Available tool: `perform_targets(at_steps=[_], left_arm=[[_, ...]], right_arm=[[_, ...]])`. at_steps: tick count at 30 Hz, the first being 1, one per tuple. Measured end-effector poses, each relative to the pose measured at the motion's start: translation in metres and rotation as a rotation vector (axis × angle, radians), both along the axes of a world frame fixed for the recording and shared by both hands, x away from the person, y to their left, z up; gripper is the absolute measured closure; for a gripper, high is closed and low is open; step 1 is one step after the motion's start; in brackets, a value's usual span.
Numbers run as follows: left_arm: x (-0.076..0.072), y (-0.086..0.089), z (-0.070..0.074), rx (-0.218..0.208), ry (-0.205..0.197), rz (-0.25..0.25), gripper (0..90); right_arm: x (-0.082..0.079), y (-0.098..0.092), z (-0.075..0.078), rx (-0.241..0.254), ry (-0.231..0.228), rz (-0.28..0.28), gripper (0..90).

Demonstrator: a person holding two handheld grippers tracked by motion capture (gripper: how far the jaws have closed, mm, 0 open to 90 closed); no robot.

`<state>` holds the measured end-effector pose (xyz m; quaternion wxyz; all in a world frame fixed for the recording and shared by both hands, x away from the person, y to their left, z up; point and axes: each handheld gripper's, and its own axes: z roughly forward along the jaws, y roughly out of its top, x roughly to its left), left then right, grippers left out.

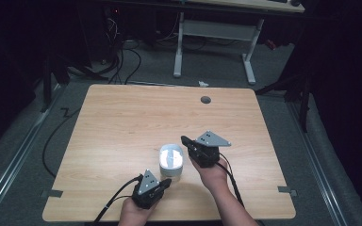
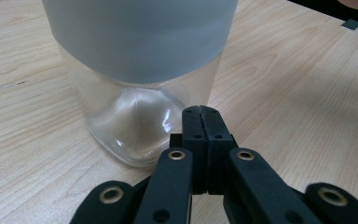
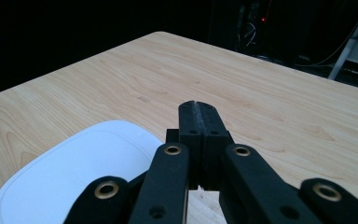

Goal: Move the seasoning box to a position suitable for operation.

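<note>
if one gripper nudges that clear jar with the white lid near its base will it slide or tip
The clear, square-shouldered jar with the white lid looks empty, so it is probably light and would slide on the smooth wooden table. Its base looks broad and flat, so tipping seems unlikely from a low push. The glossy wall may be slippery to grip.

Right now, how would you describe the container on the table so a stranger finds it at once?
On the wooden table, look near the front edge, between the two grippers. The container stands there: a clear, rounded-square jar with a white lid, the table's one loose object.
</note>
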<state>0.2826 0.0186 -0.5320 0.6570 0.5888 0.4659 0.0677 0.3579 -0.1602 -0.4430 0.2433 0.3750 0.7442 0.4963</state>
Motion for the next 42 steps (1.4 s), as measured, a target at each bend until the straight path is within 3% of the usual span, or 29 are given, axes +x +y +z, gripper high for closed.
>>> perform_targets(at_steps=[13,16,18,23,26,34,42], left_arm=[[-0.001,0.006,0.007,-0.019,0.004,-0.004,89.9],[-0.004,0.008,0.012,0.018,-0.033,-0.01,89.8],[-0.006,0.013,0.016,0.028,-0.037,-0.017,89.2],[-0.006,0.033,0.02,0.051,-0.054,-0.014,87.6],[-0.004,0.048,0.022,0.067,-0.091,-0.01,83.0],[0.013,0.09,0.028,0.057,-0.11,0.125,79.0],[0.036,0.117,0.018,0.052,-0.062,0.245,68.5]], right_arm=[[-0.001,-0.01,-0.003,-0.005,0.003,-0.024,90.0],[-0.002,-0.014,-0.003,-0.007,0.006,-0.033,90.0],[-0.002,-0.017,-0.003,-0.008,0.004,-0.038,89.9],[-0.005,-0.027,-0.005,0.005,0.011,-0.052,89.8],[-0.007,-0.032,-0.007,0.008,0.014,-0.067,89.7],[-0.007,-0.052,-0.013,-0.008,0.034,-0.099,89.5],[-0.01,-0.075,-0.021,-0.018,0.055,-0.129,88.5]])
